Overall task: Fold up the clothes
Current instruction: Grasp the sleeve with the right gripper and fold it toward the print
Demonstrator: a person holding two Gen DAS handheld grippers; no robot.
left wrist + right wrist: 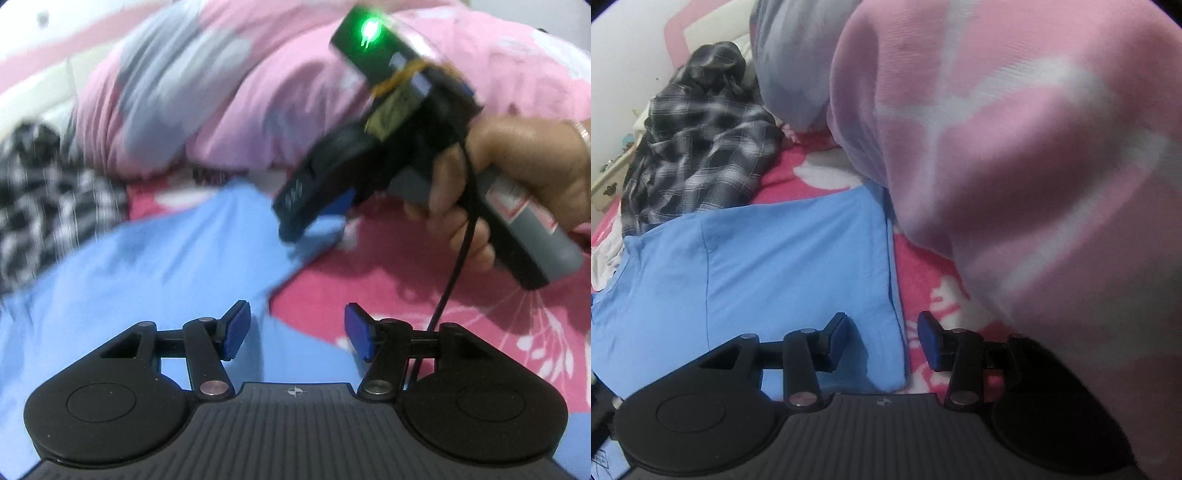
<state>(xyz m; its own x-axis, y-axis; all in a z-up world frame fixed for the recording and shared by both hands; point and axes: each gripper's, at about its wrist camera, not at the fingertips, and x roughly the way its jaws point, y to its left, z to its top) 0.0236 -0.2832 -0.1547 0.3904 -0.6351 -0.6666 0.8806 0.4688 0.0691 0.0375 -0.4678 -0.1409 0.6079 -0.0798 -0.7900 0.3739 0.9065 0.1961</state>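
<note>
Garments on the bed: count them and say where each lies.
2. The blue shirt lies spread flat under both grippers; the black-and-white plaid shirt is heaped beyond it, far left. More may hide behind the pink blanket.

- Even, soft indoor lighting in both views; source not visible; colours moderately saturated.
- Strong fisheye bending, dark vignette at every corner.
- Left wrist view: heavy motion blur over the right gripper (295,230), holding hand (517,177) and blue garment (147,266); green indicator lamp (369,29) flaring with streaked glare.
- Left gripper (297,336) sharp, small highlights on its pivot screws.
- Right wrist view: pink blanket (1015,166) close, soft, dimly shaded underneath; plaid shirt (701,147) mildly blurred.
- Faint shadow on cloth below the fingers.
</note>
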